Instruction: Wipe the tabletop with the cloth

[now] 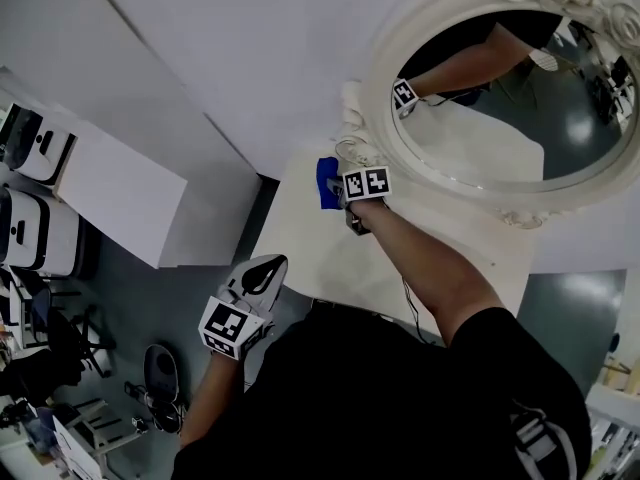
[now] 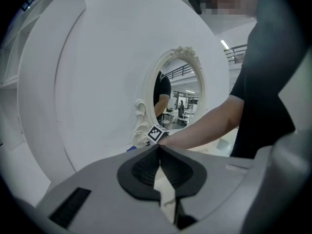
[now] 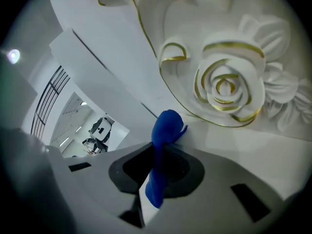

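Blue cloth (image 3: pixel 165 126) clamped in right gripper (image 3: pixel 156 154) beside gold-trimmed white mirror frame (image 3: pixel 224 87); left gripper (image 2: pixel 159 152) closed, empty.

blue cloth (image 1: pixel 327 182) at tabletop (image 1: pixel 300 240) corner
bunched, clamped between right gripper (image 3: pixel 157 150) jaws; tabletop white, plain; contact between them unclear.

Right arm (image 1: pixel 430 268) stretched forward, right tongs (image 3: pixel 158 152) pinched on cloth (image 3: pixel 166 126), left tongs (image 2: pixel 159 147) closed, low
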Action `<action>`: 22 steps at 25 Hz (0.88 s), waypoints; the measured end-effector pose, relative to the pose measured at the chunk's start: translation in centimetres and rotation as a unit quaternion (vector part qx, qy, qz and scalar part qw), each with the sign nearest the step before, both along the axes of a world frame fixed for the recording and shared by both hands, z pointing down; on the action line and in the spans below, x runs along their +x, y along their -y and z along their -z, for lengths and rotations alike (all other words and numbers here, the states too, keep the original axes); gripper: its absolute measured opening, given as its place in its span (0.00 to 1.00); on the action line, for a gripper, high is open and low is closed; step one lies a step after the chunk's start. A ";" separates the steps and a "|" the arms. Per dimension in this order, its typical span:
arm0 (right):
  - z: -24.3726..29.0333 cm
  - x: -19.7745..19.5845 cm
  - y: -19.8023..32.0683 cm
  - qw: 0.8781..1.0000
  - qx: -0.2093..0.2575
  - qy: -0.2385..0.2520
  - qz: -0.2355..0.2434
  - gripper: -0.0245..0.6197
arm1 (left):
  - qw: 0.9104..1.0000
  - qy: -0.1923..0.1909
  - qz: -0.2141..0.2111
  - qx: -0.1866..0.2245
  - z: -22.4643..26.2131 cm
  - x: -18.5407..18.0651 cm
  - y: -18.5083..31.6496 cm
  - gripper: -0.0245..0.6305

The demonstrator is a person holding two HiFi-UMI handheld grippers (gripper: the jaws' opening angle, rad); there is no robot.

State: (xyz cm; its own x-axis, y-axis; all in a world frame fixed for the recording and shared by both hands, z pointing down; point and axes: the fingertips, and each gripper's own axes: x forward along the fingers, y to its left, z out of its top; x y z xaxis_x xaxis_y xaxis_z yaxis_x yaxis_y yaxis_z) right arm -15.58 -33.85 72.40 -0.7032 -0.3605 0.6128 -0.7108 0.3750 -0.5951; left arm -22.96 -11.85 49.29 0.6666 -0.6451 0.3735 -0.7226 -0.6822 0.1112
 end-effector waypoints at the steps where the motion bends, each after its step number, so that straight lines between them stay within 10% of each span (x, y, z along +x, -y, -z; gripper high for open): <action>1: -0.5 0.2 0.3 1.000 -0.004 -0.004 -0.003 0.10 | 1.000 0.001 0.003 -0.002 -0.2 -0.3 0.1 0.05; 22: -4.1 16.8 -4.5 0.991 -0.027 -0.100 -0.086 0.10 | 0.996 -0.009 -0.093 -0.007 -0.4 7.8 1.8 0.05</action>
State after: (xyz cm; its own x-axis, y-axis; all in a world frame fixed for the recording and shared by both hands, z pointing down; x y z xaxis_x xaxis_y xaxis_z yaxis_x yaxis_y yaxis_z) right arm 1.22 -29.34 76.55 -0.4964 -0.4266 0.7560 -0.8674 0.2091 -0.4515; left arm -15.12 -13.64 49.67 0.7806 -0.5054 0.3678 -0.5823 -0.8019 0.1339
